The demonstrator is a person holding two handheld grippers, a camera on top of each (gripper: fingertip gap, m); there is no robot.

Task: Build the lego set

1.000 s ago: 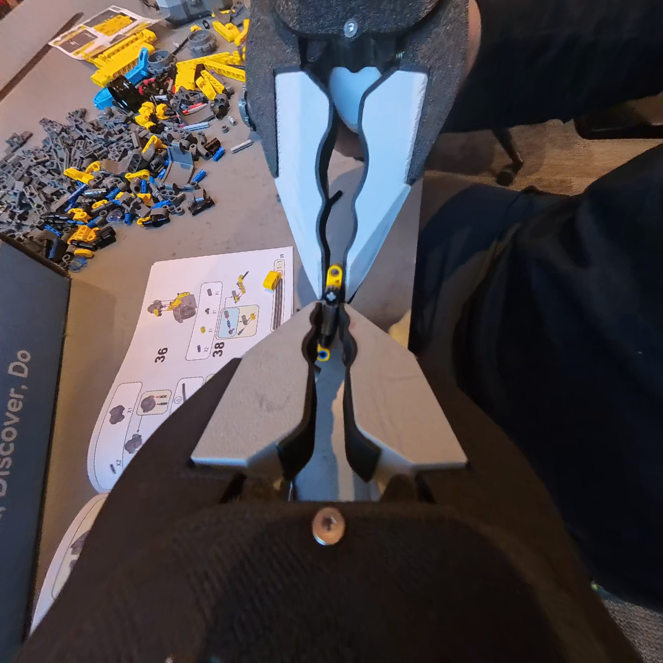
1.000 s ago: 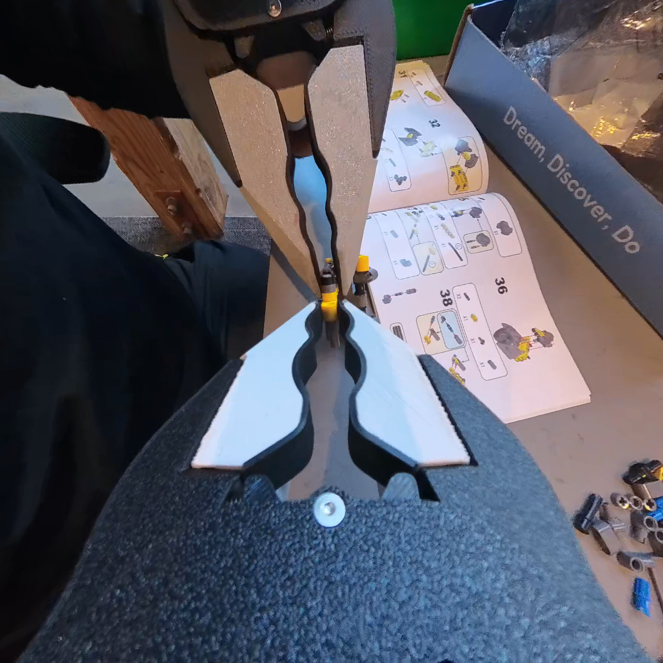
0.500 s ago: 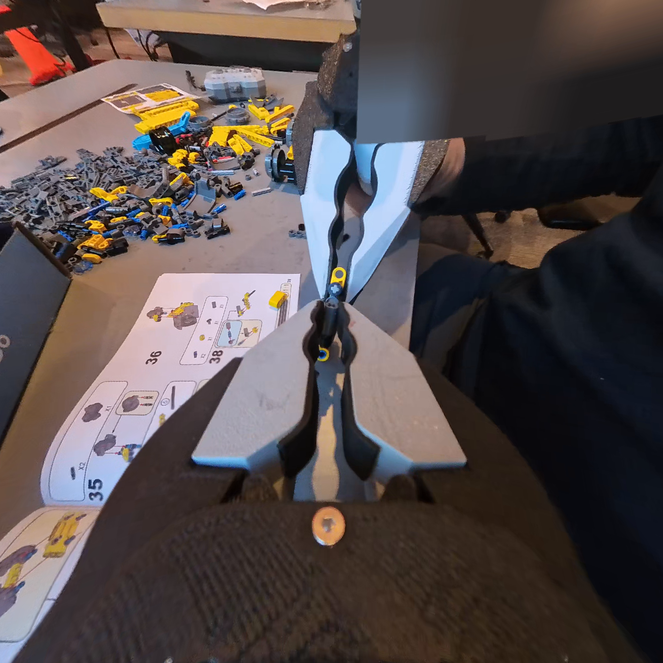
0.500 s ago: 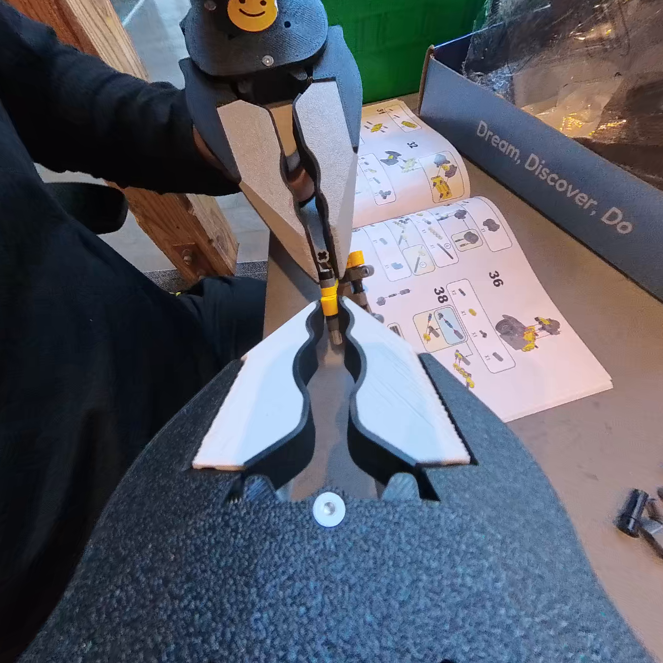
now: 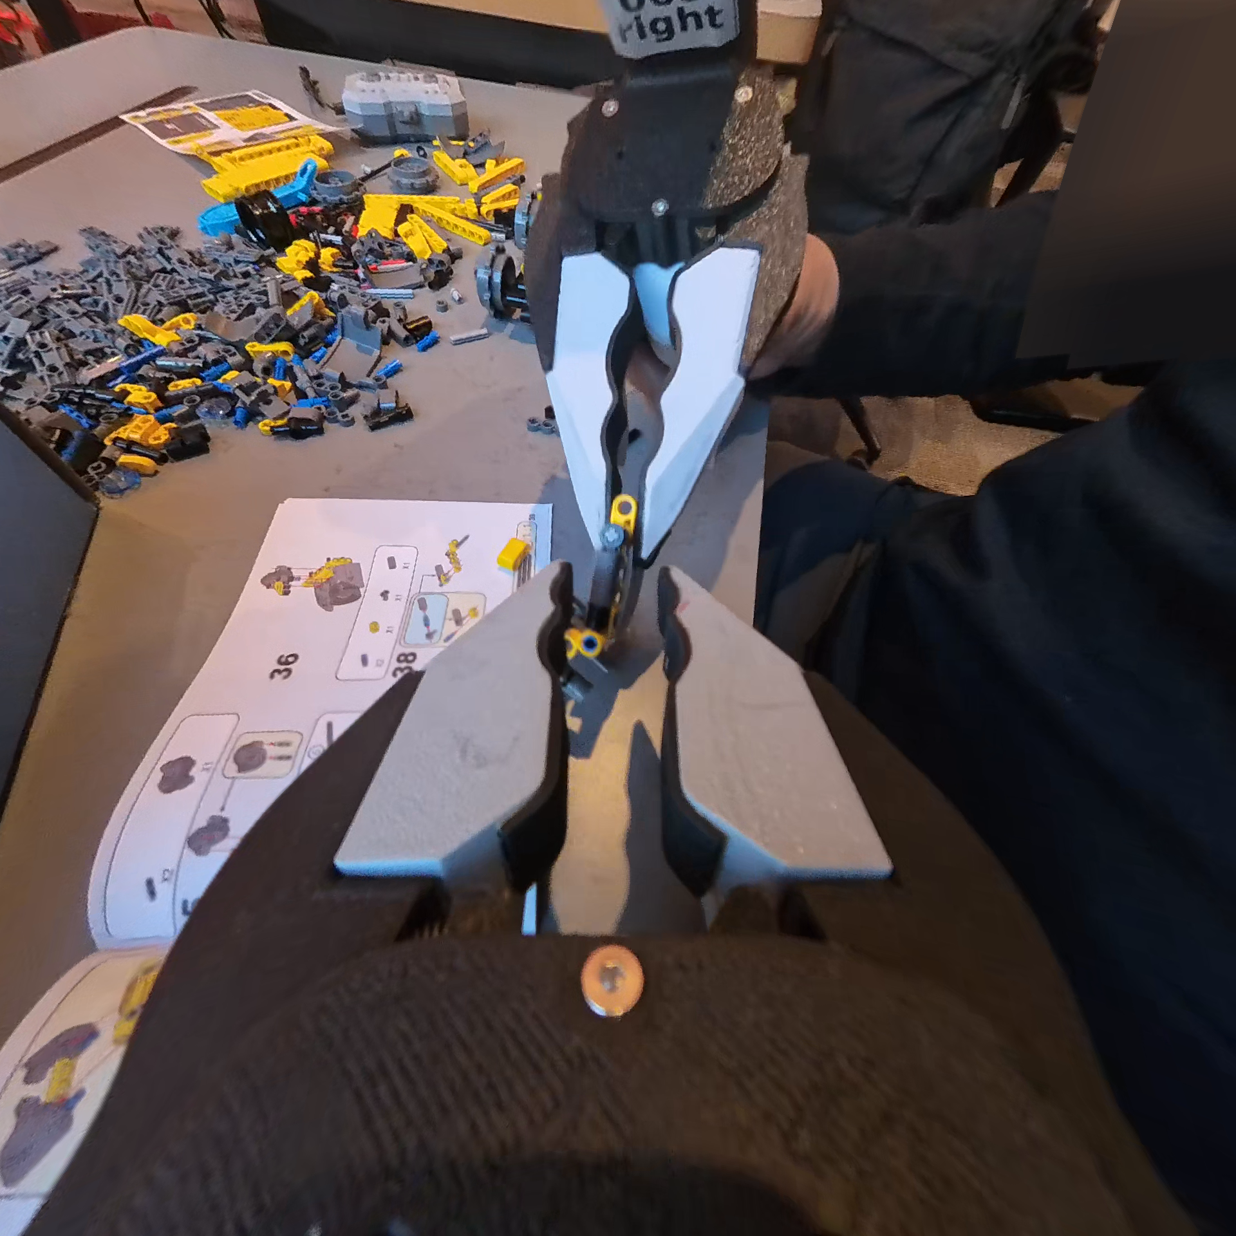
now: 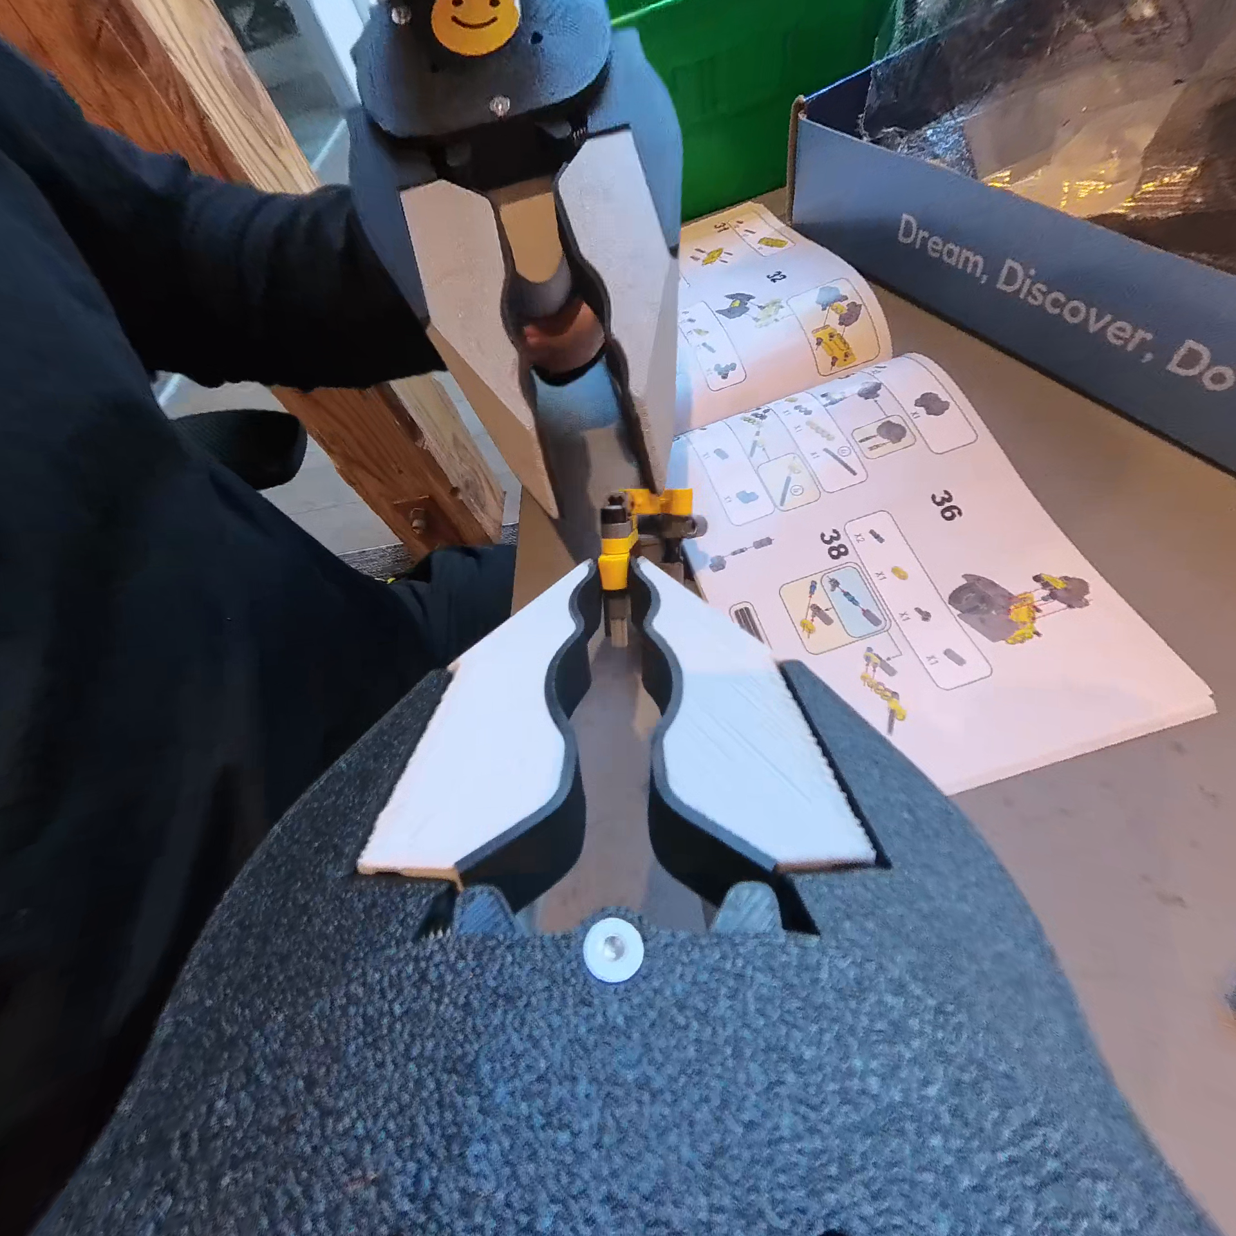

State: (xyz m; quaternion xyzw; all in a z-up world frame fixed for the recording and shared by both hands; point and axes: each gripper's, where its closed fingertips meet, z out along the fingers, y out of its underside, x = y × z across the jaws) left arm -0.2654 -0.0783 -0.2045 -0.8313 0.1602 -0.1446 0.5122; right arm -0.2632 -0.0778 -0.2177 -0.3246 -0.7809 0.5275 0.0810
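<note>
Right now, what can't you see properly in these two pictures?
- Right wrist view: the small yellow-and-black brick assembly has its lower end hidden between the white right gripper fingers.
- Left wrist view: the open grey left gripper covers part of the white instruction booklet.
- Left wrist view: single bricks in the grey, yellow and blue pile are too small.

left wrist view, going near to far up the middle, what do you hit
left gripper, open → small yellow and grey brick assembly → right gripper, shut on it → grey table → loose pile of yellow, blue and grey bricks → grey block
</note>
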